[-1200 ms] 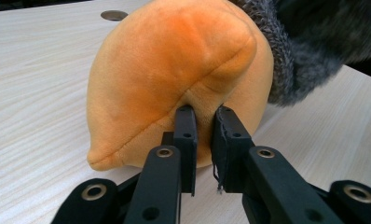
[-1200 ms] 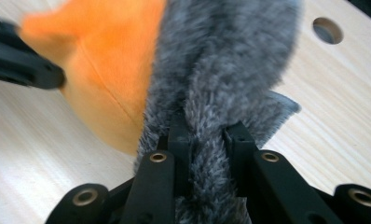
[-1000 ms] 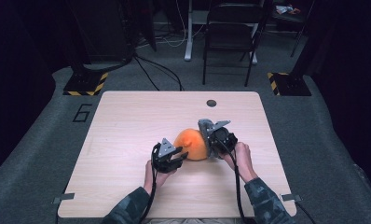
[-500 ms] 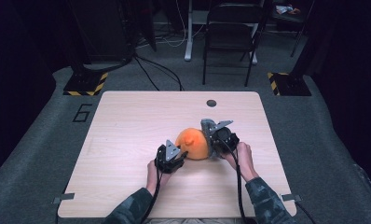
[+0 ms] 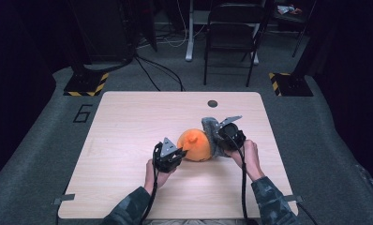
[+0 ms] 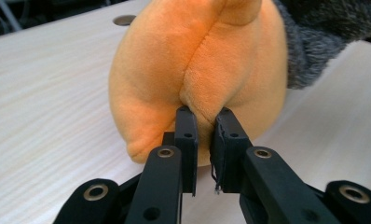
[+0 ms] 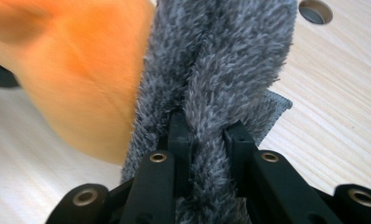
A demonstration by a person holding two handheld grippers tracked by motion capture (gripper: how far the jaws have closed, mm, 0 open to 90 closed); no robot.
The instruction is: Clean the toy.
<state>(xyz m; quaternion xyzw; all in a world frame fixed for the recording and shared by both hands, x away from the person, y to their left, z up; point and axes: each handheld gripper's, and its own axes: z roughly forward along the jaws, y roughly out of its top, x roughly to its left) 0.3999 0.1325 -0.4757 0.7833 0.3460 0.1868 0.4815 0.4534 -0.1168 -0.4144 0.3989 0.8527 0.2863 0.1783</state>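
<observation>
Both grippers have drifted a little toward the right of the pale wooden table [image 5: 128,140] since a second ago, and the toy has gone with them. It lies right of the table's middle, a round orange plush ball [image 5: 195,144] with a shaggy grey fabric piece [image 5: 212,133] wrapped against its right side.

The tabletop is light, fine-grained laminate with rounded corners and a dark round cable hole [image 5: 212,103] near its far edge. Grey carpet surrounds it; a black folding chair [image 5: 231,33] stands behind, yellow-and-black striped floor blocks [image 5: 86,84] sit to either side, and cables trail across the floor in a dim room.

In the left gripper view the left gripper [image 6: 205,140] pinches a fold of the orange plush, its flat black jaws nearly together on the short, smooth pile beside a seam. In the right gripper view the right gripper [image 7: 207,135] is clamped on a ridge of the grey fabric, whose long, fuzzy fibres bulge between and around the jaws. The ball rests on the table between the two tools.
</observation>
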